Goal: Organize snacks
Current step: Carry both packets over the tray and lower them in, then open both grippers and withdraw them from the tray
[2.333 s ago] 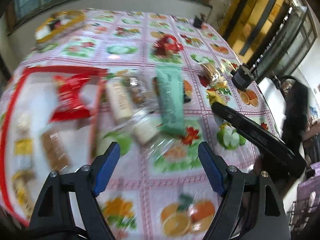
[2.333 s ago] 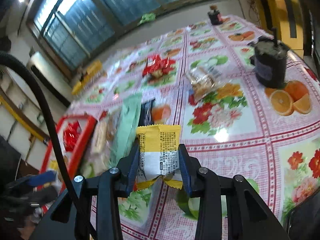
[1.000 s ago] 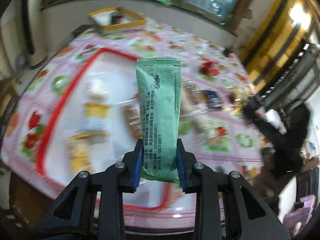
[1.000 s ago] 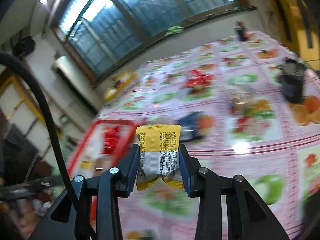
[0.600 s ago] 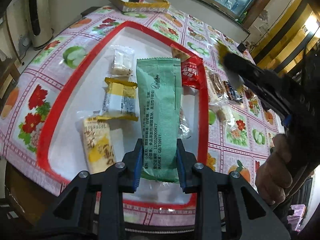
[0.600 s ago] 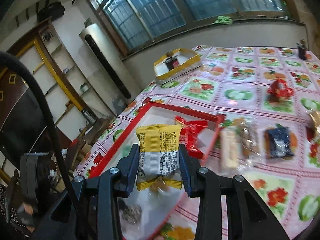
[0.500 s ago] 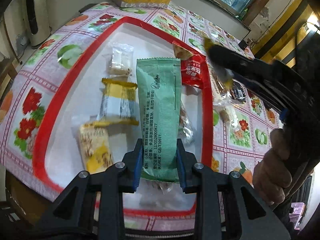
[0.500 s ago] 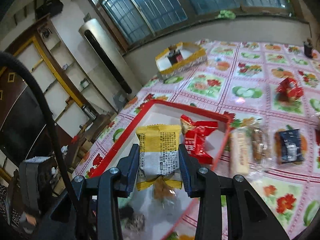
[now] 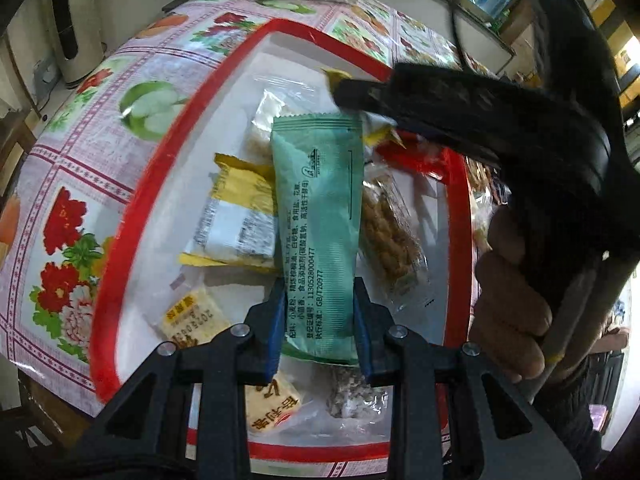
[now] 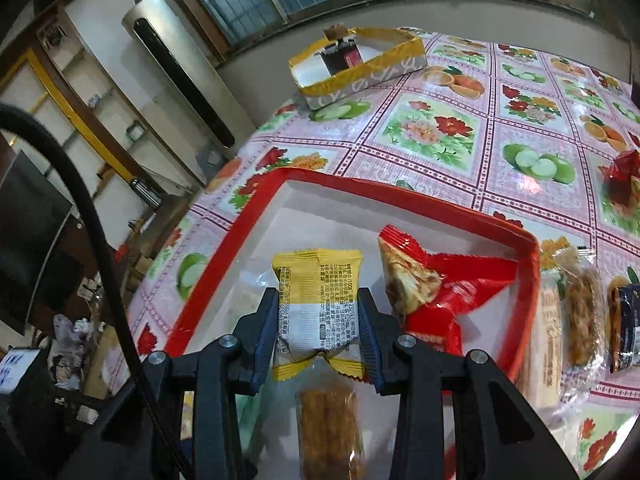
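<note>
Worktop under a floral oilcloth (image 10: 432, 128); red-rimmed tray (image 10: 420, 200) already holds several packets. Left gripper (image 9: 318, 320) jaws clamped on green packet (image 9: 320, 216), right gripper (image 10: 318, 320) jaws clamped on yellow packet (image 10: 318, 304), both above the tray, not yet set down. A few wrapped snacks (image 10: 580, 312) lie outside the rim: roughly half done.

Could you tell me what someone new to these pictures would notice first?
Each tool carries a snack over the red-rimmed tray: the left tool is shut on a long green packet standing upright, and the right tool is shut on a yellow-and-white packet. Beneath them the tray already holds several wrapped snacks, including a red packet near its right rim.
</note>
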A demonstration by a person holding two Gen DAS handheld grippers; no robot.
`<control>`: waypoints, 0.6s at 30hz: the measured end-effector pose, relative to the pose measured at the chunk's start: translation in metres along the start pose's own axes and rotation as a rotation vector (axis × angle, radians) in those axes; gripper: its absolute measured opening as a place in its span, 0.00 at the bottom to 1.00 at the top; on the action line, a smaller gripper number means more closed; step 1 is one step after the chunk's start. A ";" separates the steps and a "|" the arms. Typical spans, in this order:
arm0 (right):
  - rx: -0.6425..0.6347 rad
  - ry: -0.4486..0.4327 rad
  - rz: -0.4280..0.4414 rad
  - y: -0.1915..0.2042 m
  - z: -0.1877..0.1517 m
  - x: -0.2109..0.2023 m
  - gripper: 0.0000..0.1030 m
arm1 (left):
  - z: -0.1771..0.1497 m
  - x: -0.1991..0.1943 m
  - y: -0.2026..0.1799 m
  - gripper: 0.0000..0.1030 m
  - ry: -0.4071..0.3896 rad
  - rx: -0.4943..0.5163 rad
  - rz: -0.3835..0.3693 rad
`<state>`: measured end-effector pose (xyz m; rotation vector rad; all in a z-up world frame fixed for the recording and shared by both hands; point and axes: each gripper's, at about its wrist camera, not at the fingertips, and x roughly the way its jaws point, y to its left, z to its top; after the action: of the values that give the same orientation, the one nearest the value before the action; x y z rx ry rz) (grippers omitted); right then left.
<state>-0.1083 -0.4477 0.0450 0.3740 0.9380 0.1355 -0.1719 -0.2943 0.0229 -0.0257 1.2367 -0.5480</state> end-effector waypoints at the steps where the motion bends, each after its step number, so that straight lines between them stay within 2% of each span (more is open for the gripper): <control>1: -0.001 0.002 -0.009 0.000 0.001 0.002 0.36 | -0.001 0.002 -0.004 0.31 0.005 0.018 0.009; 4: -0.002 0.013 -0.043 0.000 0.002 0.010 0.37 | -0.003 0.003 -0.010 0.31 0.000 0.042 0.031; 7: 0.013 0.026 -0.058 -0.003 0.003 0.014 0.37 | 0.000 0.002 -0.013 0.35 -0.013 0.045 0.025; 11: 0.035 0.036 -0.013 -0.007 0.004 0.010 0.42 | -0.005 -0.008 -0.011 0.60 -0.071 0.035 0.048; 12: 0.037 0.025 0.006 -0.007 0.004 0.003 0.47 | -0.006 -0.013 -0.009 0.61 -0.090 0.026 0.040; 18: 0.031 -0.138 0.112 -0.013 -0.007 -0.077 0.56 | -0.013 -0.043 -0.015 0.63 -0.191 0.023 -0.002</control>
<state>-0.1594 -0.4790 0.0950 0.4588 0.7842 0.1958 -0.1984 -0.2863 0.0607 -0.0590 1.0443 -0.5485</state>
